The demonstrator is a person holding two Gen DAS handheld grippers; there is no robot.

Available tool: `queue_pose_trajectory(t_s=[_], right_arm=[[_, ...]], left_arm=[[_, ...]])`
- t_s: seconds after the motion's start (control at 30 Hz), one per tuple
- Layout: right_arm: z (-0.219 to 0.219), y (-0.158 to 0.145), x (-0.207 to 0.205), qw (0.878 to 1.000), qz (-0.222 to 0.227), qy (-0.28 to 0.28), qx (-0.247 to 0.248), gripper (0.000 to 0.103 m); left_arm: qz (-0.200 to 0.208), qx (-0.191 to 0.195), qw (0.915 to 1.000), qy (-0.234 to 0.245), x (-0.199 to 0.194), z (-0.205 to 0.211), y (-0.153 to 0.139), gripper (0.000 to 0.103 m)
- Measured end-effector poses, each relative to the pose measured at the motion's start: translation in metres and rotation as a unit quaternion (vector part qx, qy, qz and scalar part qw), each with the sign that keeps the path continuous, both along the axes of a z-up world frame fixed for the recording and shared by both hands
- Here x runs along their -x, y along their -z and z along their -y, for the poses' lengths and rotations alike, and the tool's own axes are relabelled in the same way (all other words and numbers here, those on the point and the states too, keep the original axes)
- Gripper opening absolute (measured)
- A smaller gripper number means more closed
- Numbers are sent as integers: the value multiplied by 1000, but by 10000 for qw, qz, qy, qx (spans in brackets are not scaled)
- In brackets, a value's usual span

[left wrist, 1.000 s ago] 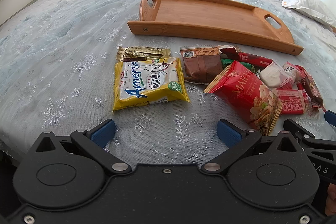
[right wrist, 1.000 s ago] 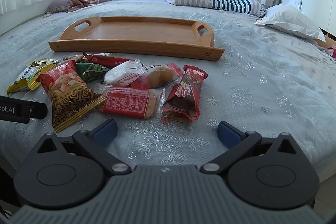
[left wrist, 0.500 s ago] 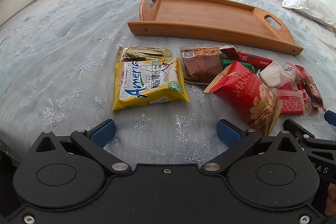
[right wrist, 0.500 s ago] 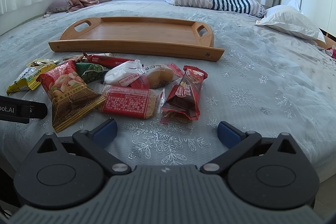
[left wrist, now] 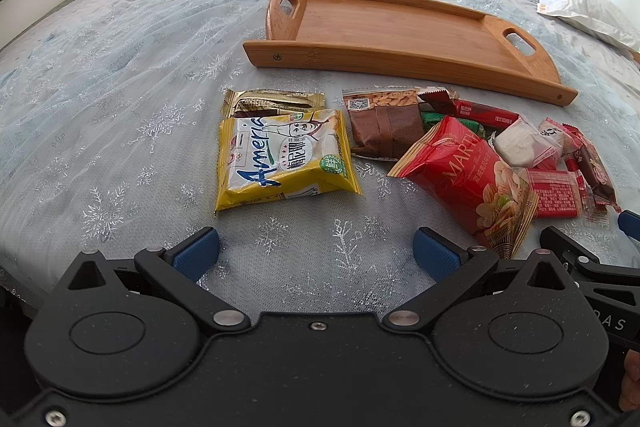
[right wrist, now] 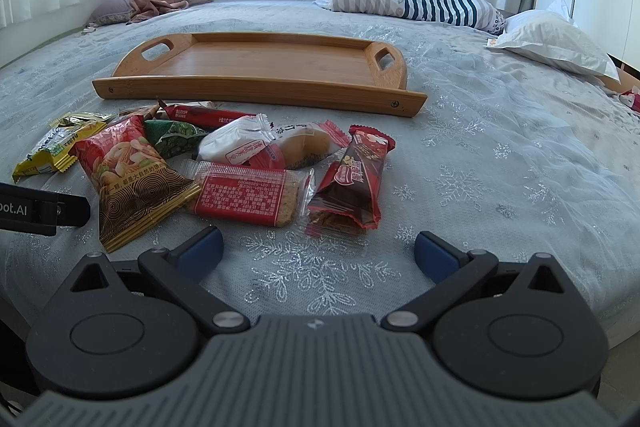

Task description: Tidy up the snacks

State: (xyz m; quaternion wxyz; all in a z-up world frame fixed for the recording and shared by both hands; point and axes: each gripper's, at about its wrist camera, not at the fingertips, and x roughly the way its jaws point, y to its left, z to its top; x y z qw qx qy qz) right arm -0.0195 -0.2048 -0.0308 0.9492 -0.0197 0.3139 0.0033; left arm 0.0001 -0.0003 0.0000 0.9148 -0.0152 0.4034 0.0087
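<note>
Both my grippers – left gripper (left wrist: 316,249), right gripper (right wrist: 319,251) – gape wide and empty; the snacks (right wrist: 248,193) lie just ahead, the wooden tray (right wrist: 256,89) beyond them.

Nothing moved across the second: no shift among the snack packets (right wrist: 248,187), none at the tray (right wrist: 256,87), both views framed as before, jaws equally wide apart.
</note>
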Motion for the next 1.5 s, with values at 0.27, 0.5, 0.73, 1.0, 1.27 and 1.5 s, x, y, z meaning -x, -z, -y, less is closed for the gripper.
queue_pose_trajectory(t_s=[0.27,0.5,0.73,1.0,1.27,1.5], right_arm=[[0,0,0,10000,2,0,0,103],[0,0,0,10000,6,-1,3,103],[0,0,0,10000,8,1,1,103],[0,0,0,10000,10,-1,1,103],[1,1,0,10000,12,-2,-12,103],[3,-2,3,9999,74,59,-39,103]], left_arm=[[1,-3,10000,1,0,0,0,103],[7,-7,10000,0,0,0,0,103],[8,-8,10000,0,0,0,0,103],[9,-9,10000,1,0,0,0,103],[42,-47,10000,9,0,1,-1,103],[146,-1,9999,79,5,-2,-1,103]])
